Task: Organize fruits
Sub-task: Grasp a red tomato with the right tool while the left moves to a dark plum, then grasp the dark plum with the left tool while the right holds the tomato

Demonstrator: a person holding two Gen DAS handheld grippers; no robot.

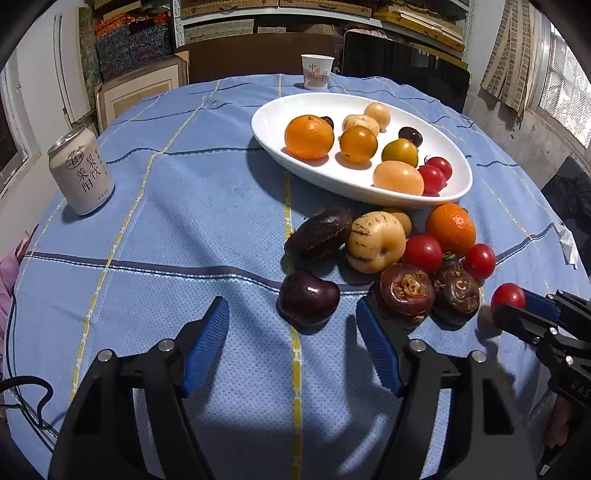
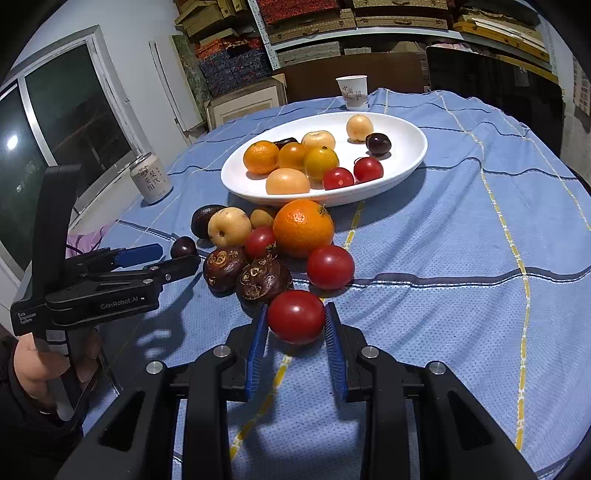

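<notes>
— What covers the table?
— A blue checked tablecloth (image 2: 461,258); shelves (image 2: 332,29) of boxes stand behind. A paper cup (image 2: 352,92) sits at its far edge, a can (image 1: 81,171) near its left edge.
— The tools?
— The right gripper (image 2: 297,325) pinches a red tomato (image 2: 295,315) beside the fruit heap, in front of the white plate (image 2: 406,147). The left gripper (image 1: 291,328) is spread, near a dark cherry (image 1: 308,297).

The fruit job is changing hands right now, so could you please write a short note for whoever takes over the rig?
Right tongs: shut on a red tomato at the near edge of the pile, still low over the blue cloth.
Left tongs: open, empty, a dark cherry just ahead of them.
Done: ten fruits already lie in the white plate.
Left: carry the tomato to the plate, then clear the pile: orange, two water chestnuts, pale melon, remaining tomatoes.
</notes>
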